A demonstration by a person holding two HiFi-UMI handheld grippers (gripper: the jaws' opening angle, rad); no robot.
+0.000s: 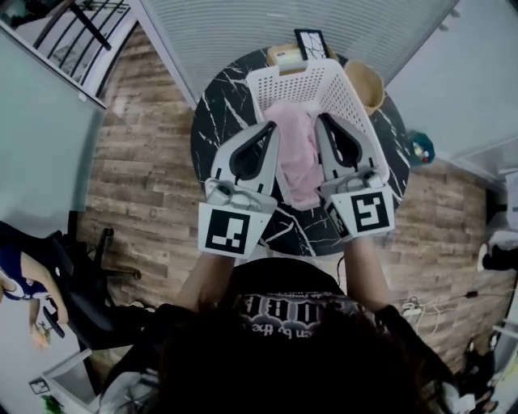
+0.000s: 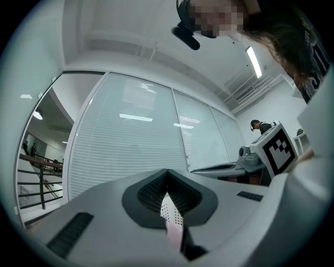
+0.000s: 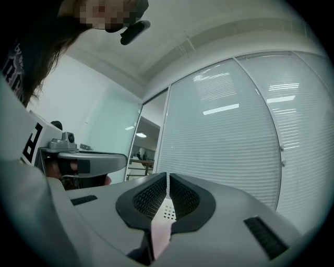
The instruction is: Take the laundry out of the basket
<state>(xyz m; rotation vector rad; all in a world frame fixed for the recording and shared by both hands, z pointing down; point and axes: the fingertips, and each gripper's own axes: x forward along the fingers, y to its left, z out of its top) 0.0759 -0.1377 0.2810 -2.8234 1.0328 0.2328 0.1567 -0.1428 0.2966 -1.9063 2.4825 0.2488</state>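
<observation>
Flanking the laundry (image 1: 295,158) at 9 and 3 o'clock, the left tool (image 1: 273,128) and right tool (image 1: 321,118) both have jaws pressed together, no cloth seen between. Laundry lies in the basket (image 1: 324,81) on the surface (image 1: 218,105); I judge the taking out is all left to do.

We see basket (image 1: 279,81) filling table (image 1: 214,121) middle. Bowl (image 1: 366,85) just beside its right rear, box (image 1: 283,55) and frame (image 1: 312,42) behind, blinds (image 1: 283,20) beyond: back crowded. Bare table left of basket: we find room there. Left gripper (image 1: 271,128) and right gripper (image 1: 322,120), jaws together, flank cloth (image 1: 295,158).
</observation>
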